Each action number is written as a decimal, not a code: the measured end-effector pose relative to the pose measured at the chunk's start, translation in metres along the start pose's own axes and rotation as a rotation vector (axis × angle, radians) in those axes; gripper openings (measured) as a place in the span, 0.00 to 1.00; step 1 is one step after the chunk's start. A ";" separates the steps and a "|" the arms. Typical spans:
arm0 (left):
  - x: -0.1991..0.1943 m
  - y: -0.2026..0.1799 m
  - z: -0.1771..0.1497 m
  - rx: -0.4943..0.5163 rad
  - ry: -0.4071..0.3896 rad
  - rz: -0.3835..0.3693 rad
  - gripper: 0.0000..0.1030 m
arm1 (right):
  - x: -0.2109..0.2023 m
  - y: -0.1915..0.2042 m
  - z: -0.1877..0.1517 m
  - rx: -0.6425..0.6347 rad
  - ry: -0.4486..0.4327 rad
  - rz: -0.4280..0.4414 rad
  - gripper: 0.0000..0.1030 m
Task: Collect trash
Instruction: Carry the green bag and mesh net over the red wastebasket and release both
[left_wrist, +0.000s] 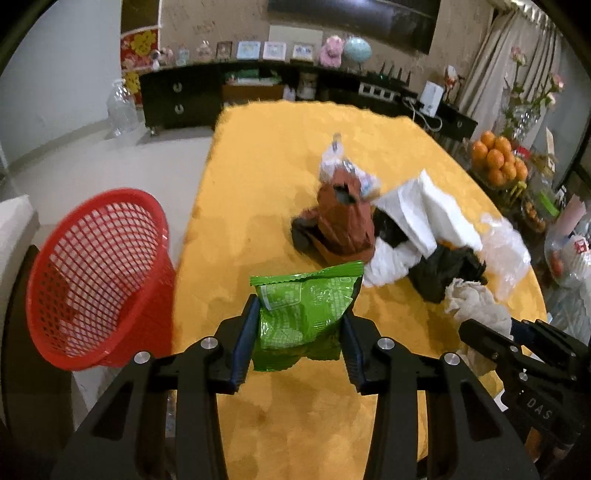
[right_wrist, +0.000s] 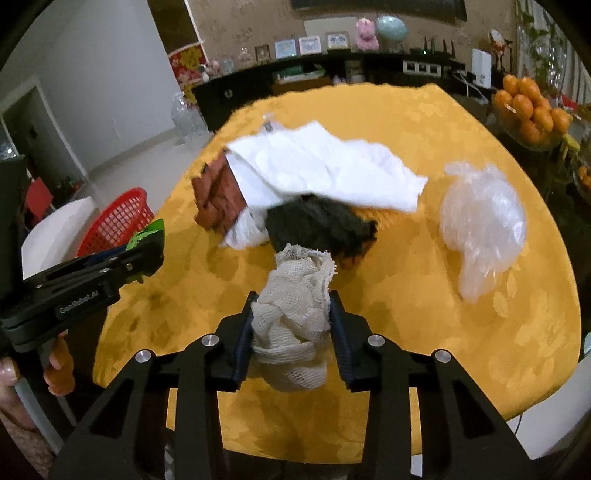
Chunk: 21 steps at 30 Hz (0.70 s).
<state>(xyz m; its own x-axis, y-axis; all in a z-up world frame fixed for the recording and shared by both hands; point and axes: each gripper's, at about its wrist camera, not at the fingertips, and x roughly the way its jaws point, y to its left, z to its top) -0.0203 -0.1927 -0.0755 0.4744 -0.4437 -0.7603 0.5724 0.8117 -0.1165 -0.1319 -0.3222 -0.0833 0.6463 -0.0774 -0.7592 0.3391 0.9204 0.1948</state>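
Note:
My left gripper (left_wrist: 300, 325) is shut on a green snack wrapper (left_wrist: 301, 314) and holds it above the yellow table (left_wrist: 258, 147), right of the red mesh basket (left_wrist: 96, 280). My right gripper (right_wrist: 293, 317) is shut on a wad of cream gauze cloth (right_wrist: 295, 314) above the table (right_wrist: 443, 332). On the table lie a brown paper bag (left_wrist: 343, 221), white paper (right_wrist: 325, 170), a black bag (right_wrist: 317, 225) and a clear plastic bag (right_wrist: 484, 221). The left gripper (right_wrist: 144, 251) shows at the left of the right wrist view, in front of the basket (right_wrist: 118, 221).
A dark sideboard (left_wrist: 177, 99) with frames and ornaments stands behind the table. A bowl of oranges (right_wrist: 528, 107) stands at the right. A clear plastic jug (left_wrist: 122, 107) stands on the floor at the left. A white seat (right_wrist: 55, 232) is by the basket.

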 end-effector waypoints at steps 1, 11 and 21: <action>-0.004 0.001 0.001 0.002 -0.013 0.010 0.38 | -0.002 0.003 0.001 -0.006 -0.012 0.003 0.35; -0.044 0.019 0.019 0.001 -0.147 0.113 0.38 | -0.037 0.015 0.026 -0.035 -0.145 0.006 0.35; -0.075 0.036 0.072 -0.007 -0.258 0.173 0.38 | -0.050 0.025 0.086 -0.043 -0.243 -0.016 0.35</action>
<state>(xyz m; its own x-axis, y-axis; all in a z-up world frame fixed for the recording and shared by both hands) 0.0130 -0.1581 0.0234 0.7189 -0.3802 -0.5819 0.4646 0.8855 -0.0047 -0.0969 -0.3287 0.0132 0.7880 -0.1774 -0.5895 0.3245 0.9334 0.1528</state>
